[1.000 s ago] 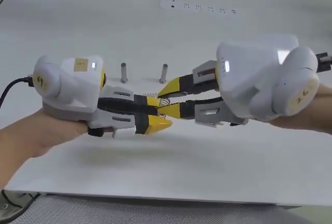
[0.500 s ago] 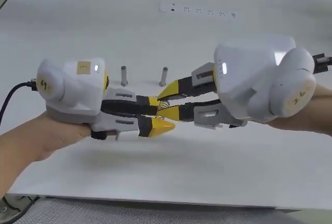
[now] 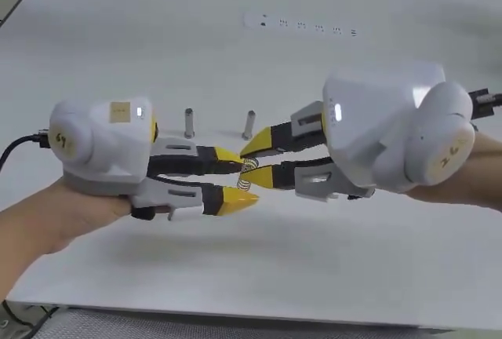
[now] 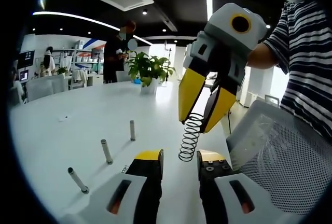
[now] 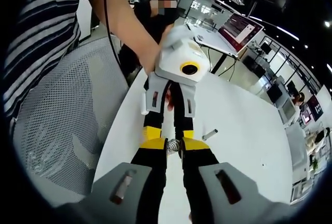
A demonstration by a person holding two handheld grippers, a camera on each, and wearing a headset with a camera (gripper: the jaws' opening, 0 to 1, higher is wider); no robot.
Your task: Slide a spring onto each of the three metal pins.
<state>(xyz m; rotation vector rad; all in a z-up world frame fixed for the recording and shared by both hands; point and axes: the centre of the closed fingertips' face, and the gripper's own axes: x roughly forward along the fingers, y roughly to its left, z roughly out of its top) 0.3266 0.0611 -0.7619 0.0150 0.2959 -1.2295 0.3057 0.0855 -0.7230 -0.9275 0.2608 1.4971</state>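
A small steel spring [image 3: 249,168] is pinched between the yellow tips of my right gripper [image 3: 246,165], which is shut on it. In the left gripper view the spring [image 4: 190,137] hangs down from the right gripper [image 4: 196,123], its lower end between the spread jaws of my left gripper [image 4: 180,156]. My left gripper [image 3: 247,179] is open, one jaw above and one below the spring. Two upright metal pins [image 3: 189,122] [image 3: 249,124] stand on the table behind the grippers. The left gripper view has three pins [image 4: 132,129] [image 4: 106,151] [image 4: 78,180] in a row.
A white power strip [image 3: 306,23] lies at the far side of the white table [image 3: 314,253]. A mesh chair [image 5: 57,125] stands beside the table's edge. A potted plant [image 4: 150,68] and a standing person [image 4: 122,47] are far behind the pins.
My left gripper's jaws have spread apart and let go of the spring, which now stays in my right gripper's tips. Both grippers have stayed in about the same place.
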